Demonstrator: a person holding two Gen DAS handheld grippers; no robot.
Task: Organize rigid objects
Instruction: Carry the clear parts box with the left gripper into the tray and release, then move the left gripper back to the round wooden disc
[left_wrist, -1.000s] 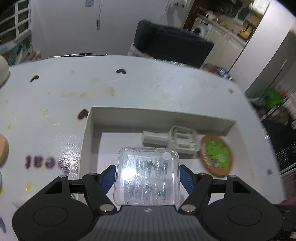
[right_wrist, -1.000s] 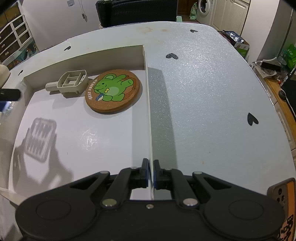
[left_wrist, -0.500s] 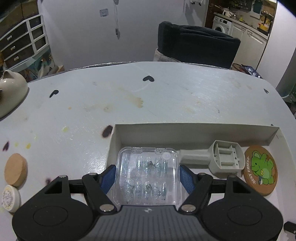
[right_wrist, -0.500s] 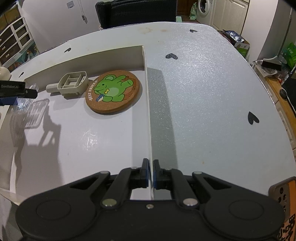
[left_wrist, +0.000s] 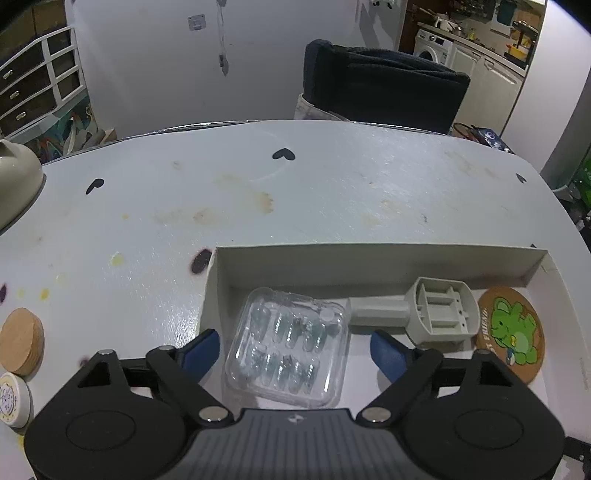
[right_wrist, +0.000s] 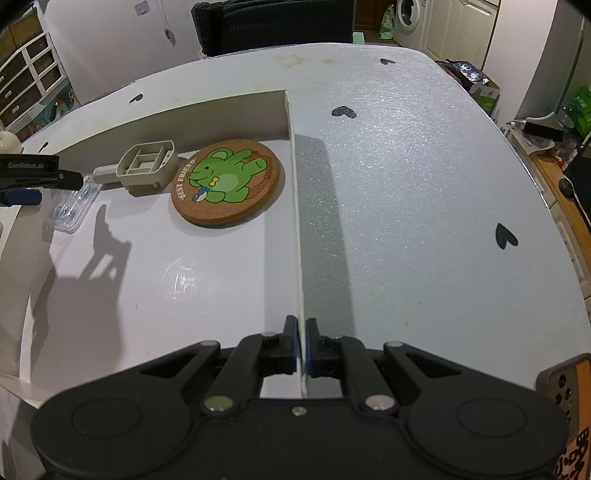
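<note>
— Left hand-held gripper: jaws just opened, blue pads clear of clear plastic case. Released.
— Case now lying in white tray, beside grey handled part and cork coaster?
— Yes; placement looks done. Right hand-held gripper clamped on tray wall, steadying.

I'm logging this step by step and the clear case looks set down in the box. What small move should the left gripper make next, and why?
Probably lift the left gripper straight up and back. Its jaws have just been opening, and the clear plastic case lies between them untouched on the floor of the white box, beside the grey plastic part. The right gripper stays clamped on the box's side wall.
</note>
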